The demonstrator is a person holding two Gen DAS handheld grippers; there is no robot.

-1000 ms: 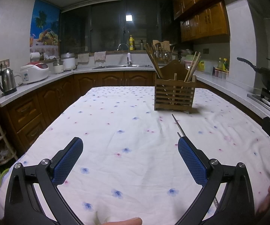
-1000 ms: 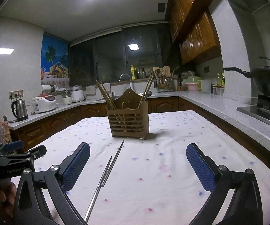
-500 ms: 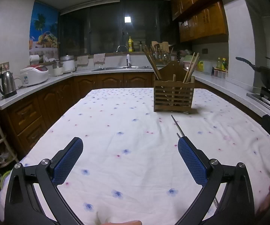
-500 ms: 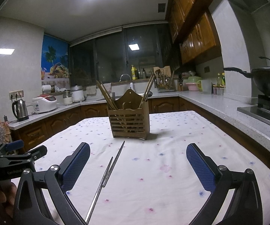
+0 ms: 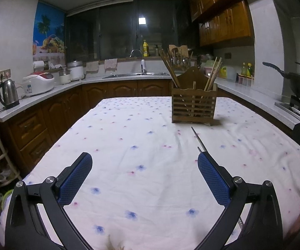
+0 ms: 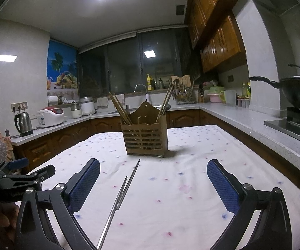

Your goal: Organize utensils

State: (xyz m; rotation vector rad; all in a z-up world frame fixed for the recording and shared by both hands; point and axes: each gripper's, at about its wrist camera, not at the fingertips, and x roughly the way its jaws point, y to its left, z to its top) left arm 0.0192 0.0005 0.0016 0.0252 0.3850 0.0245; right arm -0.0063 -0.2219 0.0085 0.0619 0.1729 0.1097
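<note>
A wooden slatted utensil holder (image 5: pixel 193 107) with several wooden chopsticks stands on the flowered tablecloth (image 5: pixel 129 145); it also shows in the right wrist view (image 6: pixel 144 139). Two metal chopsticks (image 6: pixel 120 193) lie on the cloth in front of it, between the two grippers; their tips show in the left wrist view (image 5: pixel 198 138). My left gripper (image 5: pixel 144 166) is open and empty, low over the cloth, left of the chopsticks. My right gripper (image 6: pixel 153 175) is open and empty, the chopsticks lying just inside its left finger (image 6: pixel 85 185).
Kitchen counters (image 5: pixel 129 76) run round the table on the left, back and right. A kettle (image 5: pixel 8 93) and rice cooker (image 5: pixel 38 83) stand on the left, a wok (image 6: pixel 296 91) on the stove at right. The left gripper's body shows at the right wrist view's left edge (image 6: pixel 18 177).
The left wrist view has tilted up a little, so the holder sits lower in frame. The right gripper and the chopsticks have not moved.
</note>
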